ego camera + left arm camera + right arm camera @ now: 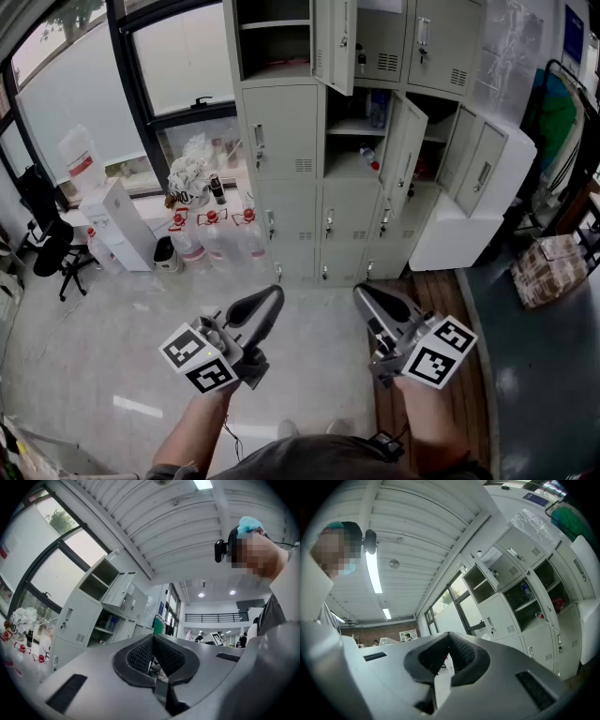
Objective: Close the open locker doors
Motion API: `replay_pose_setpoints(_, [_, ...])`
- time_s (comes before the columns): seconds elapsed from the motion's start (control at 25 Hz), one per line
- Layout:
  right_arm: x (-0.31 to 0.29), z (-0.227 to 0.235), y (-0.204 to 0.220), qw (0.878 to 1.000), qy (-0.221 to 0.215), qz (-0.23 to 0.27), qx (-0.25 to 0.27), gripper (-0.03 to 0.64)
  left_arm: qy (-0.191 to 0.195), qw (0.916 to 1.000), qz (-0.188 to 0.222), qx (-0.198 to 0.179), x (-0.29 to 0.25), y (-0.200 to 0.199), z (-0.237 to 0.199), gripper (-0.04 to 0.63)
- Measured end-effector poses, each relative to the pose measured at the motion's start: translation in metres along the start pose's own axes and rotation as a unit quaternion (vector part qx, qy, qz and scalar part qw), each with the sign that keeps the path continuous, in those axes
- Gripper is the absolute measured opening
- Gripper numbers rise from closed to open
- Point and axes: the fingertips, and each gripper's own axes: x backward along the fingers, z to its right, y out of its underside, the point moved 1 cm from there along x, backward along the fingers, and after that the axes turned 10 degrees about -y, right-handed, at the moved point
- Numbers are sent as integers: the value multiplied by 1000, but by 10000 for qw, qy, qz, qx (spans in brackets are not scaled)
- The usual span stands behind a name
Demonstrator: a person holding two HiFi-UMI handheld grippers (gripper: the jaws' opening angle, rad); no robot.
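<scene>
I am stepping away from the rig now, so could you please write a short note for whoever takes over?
Left gripper: shut, empty, well short of the lockers.
Right gripper: the same.
Open: upper door, middle door, right-hand door, far-right door.
Done: the other doors stand shut.
Left: walk up and close those four.

Tall dark-framed windows (84, 84) fill the upper left of the frame. Below them, at the left edge, stands a black office chair (49, 251), with a white box (122, 223) just right of it. Clear water jugs (211, 242) with red caps line the floor left of centre, under a crumpled white bag (187, 178). A bundle of brown packages (548, 270) lies at the right edge.
</scene>
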Motion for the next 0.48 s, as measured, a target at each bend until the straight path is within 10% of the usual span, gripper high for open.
replay_pose_setpoints(0.48, [0,8,-6,9999,-55,31,111,14,52,10000,55,-56,-17,0,2,11])
